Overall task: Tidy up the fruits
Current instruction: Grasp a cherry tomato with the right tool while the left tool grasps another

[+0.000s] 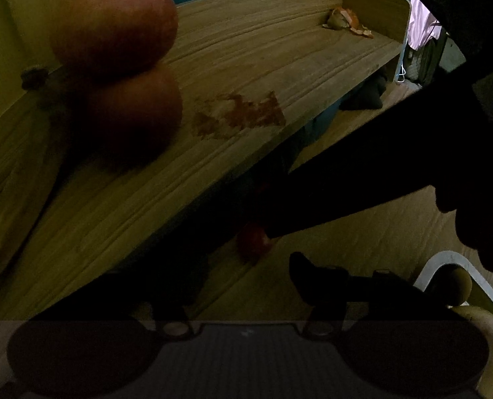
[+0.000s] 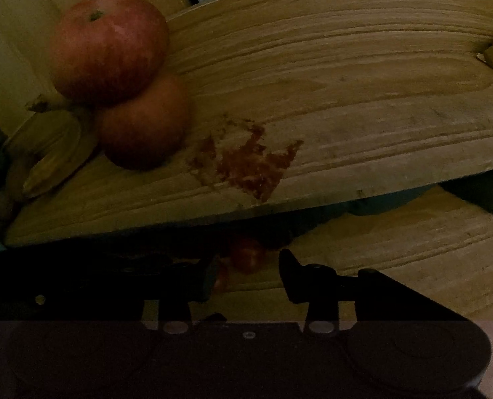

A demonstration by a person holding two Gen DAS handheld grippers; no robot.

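Two red apples [image 2: 108, 46] [image 2: 145, 123] rest stacked against each other at the left of a wooden tabletop [image 2: 346, 83], beside a bunch of bananas [image 2: 52, 153]. The left wrist view shows the same apples [image 1: 113, 23] close up and blurred. Below the table's front edge a small red fruit [image 2: 248, 254] lies on the wooden floor, in line with the gap of my right gripper [image 2: 249, 276], which is open and holds nothing. My left gripper [image 1: 243, 282] is also open; its left finger is lost in shadow. It faces that red fruit [image 1: 253, 242] on the floor.
A reddish stain [image 2: 249, 166] marks the tabletop and orange peel [image 1: 347, 21] lies at its far right by a raised end board. A dark arm-like shape [image 1: 396, 153] crosses the left wrist view. A white tray [image 1: 452, 259] at lower right holds a banana [image 1: 485, 332] and a round brownish fruit.
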